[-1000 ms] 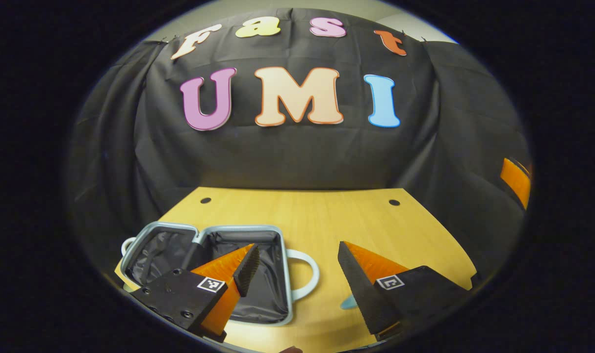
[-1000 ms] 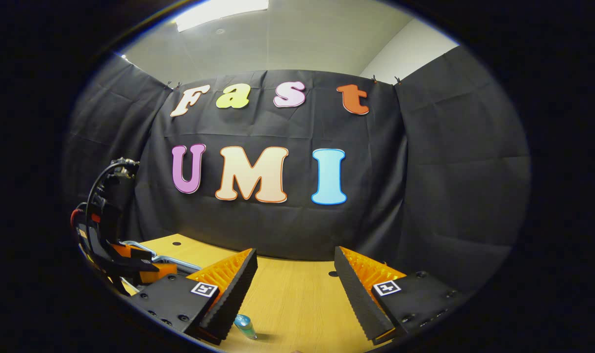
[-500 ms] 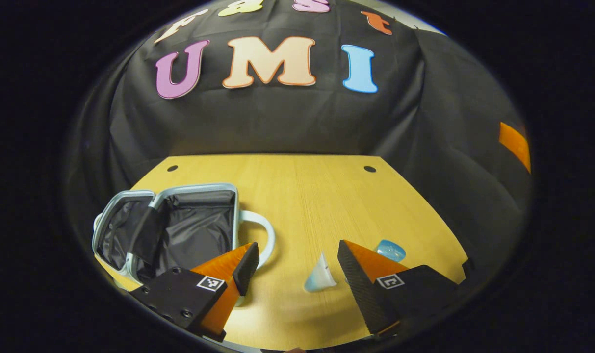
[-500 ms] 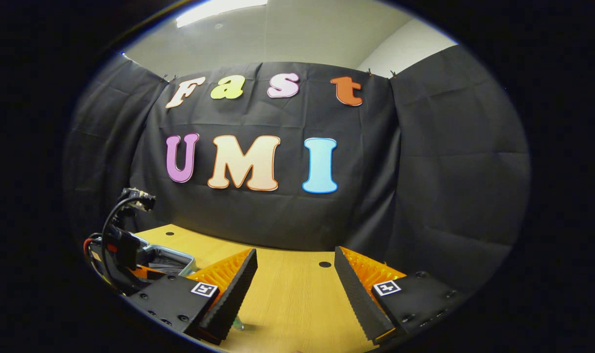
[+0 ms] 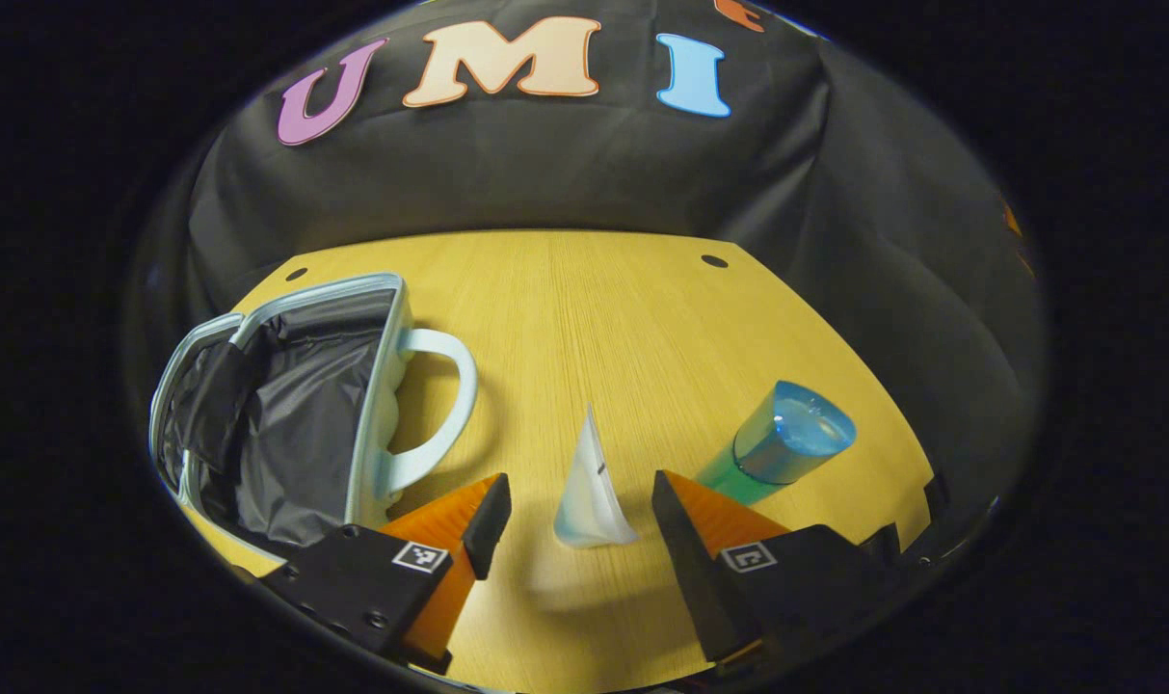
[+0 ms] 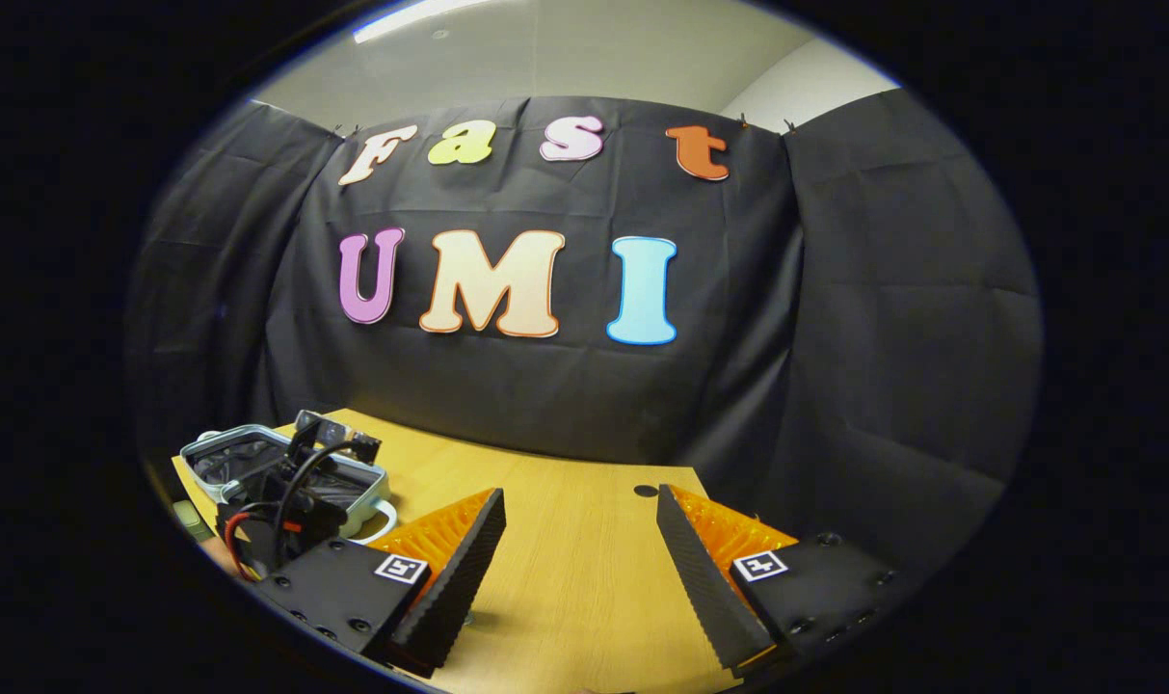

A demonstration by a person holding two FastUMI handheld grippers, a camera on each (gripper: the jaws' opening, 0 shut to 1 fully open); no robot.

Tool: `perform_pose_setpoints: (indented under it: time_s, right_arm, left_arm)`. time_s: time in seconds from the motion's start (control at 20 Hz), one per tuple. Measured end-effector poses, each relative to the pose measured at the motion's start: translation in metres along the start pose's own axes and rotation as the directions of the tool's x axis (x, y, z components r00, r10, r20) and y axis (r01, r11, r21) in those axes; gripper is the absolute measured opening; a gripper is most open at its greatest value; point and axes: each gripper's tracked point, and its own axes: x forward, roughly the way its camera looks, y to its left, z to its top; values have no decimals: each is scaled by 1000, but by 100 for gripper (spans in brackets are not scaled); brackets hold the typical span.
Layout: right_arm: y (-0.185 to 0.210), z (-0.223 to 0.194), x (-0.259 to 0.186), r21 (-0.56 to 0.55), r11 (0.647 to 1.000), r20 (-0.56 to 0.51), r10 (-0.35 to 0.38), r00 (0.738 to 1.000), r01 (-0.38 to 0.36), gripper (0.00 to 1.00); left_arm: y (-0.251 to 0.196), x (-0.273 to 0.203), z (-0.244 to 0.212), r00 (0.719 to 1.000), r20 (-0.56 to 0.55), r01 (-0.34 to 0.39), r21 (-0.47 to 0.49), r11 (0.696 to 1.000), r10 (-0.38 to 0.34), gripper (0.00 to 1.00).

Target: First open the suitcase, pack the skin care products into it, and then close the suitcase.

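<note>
On the left of the bench (image 5: 594, 308) the suitcase (image 5: 285, 405) lies open, dark lining showing, its pale handle (image 5: 444, 405) pointing toward the middle. So the opening looks done, and packing is the step in hand.

In the left gripper view, the left gripper (image 5: 574, 506) hangs low over the bench with its jaws wide and nothing between the pads. Just ahead of it, roughly in line with the gap, stands a small white tube (image 5: 589, 482), tapering to a thin top edge. To the right of that, just beside the gripper's right-hand finger, is a bottle (image 5: 782, 448) with a blue cap and a green body, partly hidden behind that finger.

The next move, I'd guess, is to ease forward so the tube sits between the pads, then close gently; it is narrow and light and could tip or slide.

In the right gripper view, the right gripper (image 6: 579, 559) is also spread wide and empty, held above the bench, with the suitcase (image 6: 247, 453) and the other gripper's cabled body at far left.

I can read no brand or label on the tube or bottle; a small dark mark on the tube is too tiny to make out.
</note>
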Motion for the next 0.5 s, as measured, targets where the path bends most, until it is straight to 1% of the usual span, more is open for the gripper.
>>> perform_pose_setpoints:
  time_s: [0.1, 0.15, 0.2, 0.25, 0.4, 0.5]
  right_arm:
    - [5, -8, 2, -1, 1000, -13, 18, 1000, -18, 99]
    - [9, -12, 3, 1, 1000, -19, 30, 999, -30, 99]
    - [13, -16, 6, 6, 999, -26, 45, 999, -45, 99]
    - [19, -21, 9, 12, 998, -32, 62, 998, -61, 99]
    - [42, -34, 19, 15, 992, -54, 124, 991, -123, 99]
    - [57, -42, 26, 12, 987, -63, 163, 985, -162, 99]
  left_arm:
    - [6, 9, -3, 999, -4, -41, 6, 999, 41, 57]
    - [11, -5, -2, 998, -8, -56, 16, 998, 56, 42]
    - [8, 10, 2, 999, 7, -45, 26, 999, 45, 27]
    - [9, 10, 1, 999, -8, -45, 11, 999, 45, 22]
    - [17, -2, 9, 999, -11, -43, -15, 999, 42, 15]
    - [18, -19, 24, 999, 8, -34, -11, 999, 34, 15]
